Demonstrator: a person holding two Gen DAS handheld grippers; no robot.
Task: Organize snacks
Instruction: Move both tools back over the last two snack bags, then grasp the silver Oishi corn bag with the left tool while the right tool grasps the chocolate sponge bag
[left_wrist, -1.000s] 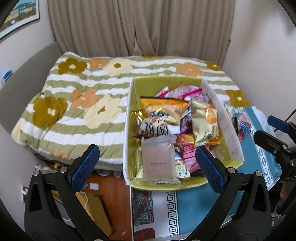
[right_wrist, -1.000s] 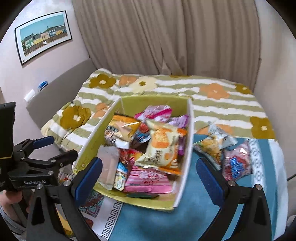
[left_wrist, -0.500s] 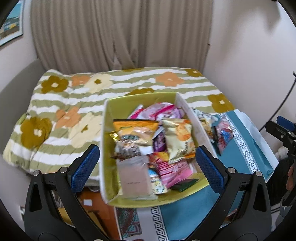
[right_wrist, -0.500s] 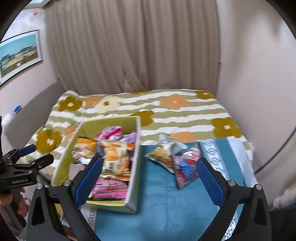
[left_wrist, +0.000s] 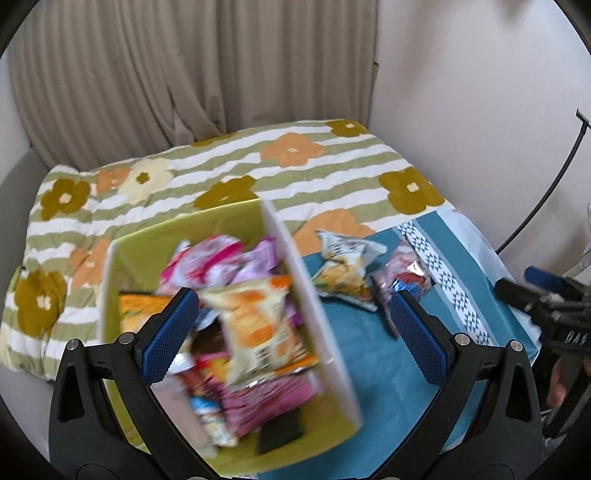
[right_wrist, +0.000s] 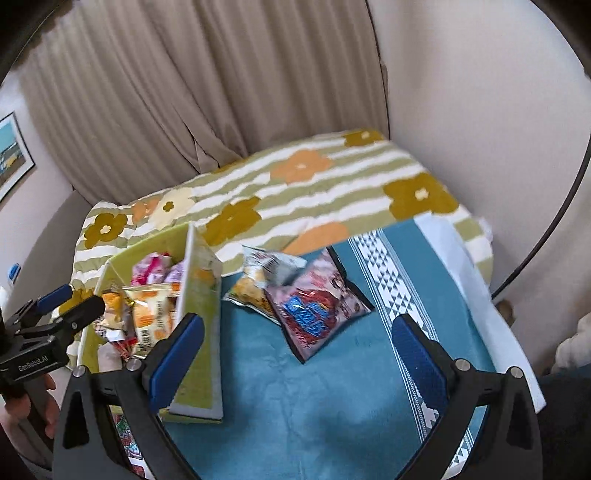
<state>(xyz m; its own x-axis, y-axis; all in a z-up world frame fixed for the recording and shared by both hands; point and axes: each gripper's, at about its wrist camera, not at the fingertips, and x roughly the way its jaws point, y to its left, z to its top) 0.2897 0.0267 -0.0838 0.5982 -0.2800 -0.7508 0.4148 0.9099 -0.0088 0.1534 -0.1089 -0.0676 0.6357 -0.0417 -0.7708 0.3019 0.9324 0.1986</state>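
A flowery bed (right_wrist: 303, 192) has a blue cloth (right_wrist: 332, 398) on it. The green box (left_wrist: 236, 225), full of snacks, sits on the cloth. 2 snack bags (right_wrist: 314, 310) lie beside it. The left claw (left_wrist: 291, 339) and right claw (right_wrist: 295, 362) are both wide open, holding nothing.

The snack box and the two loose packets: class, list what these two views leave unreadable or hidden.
- Left wrist view: the packets in the green box are motion-blurred, so no labels are readable.
- Right wrist view: the box's white wall hides most of its contents.
- Right wrist view: the red packet overlaps the yellow packet.
- Both views: the blue cloth is cut off at the bottom edge.
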